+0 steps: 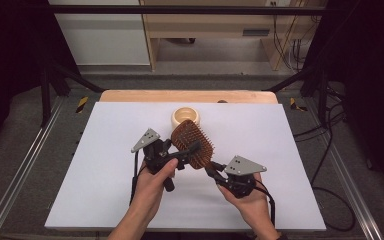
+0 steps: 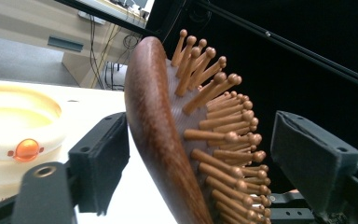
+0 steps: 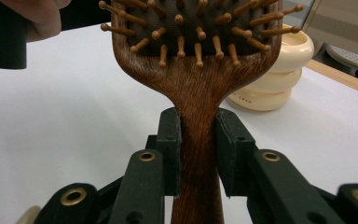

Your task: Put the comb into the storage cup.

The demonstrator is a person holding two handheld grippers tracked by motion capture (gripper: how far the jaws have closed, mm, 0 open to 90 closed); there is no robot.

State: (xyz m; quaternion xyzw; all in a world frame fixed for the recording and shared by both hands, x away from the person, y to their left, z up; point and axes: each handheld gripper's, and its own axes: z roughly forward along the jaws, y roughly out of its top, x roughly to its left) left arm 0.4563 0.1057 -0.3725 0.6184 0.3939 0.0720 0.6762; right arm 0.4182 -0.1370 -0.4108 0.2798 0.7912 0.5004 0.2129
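A brown wooden hairbrush (image 1: 194, 142) with wooden bristle pins is held above the white board, bristles facing right and up. My right gripper (image 3: 198, 149) is shut on its handle (image 3: 198, 186), just below the head; in the high view this gripper (image 1: 211, 169) sits at the brush's near end. My left gripper (image 2: 200, 163) is open and straddles the brush head (image 2: 156, 140). One pad (image 2: 100, 158) is close to the smooth back, and the other pad (image 2: 307, 158) stands clear of the pin tips. From above, the left gripper (image 1: 189, 152) reaches in from the left.
A cream round dish (image 1: 185, 116) with an orange bead (image 2: 26, 149) on its side stands just behind the brush. The white board (image 1: 105, 165) lies on a wooden table (image 1: 130, 96). Metal rails and cables run along both sides on the floor.
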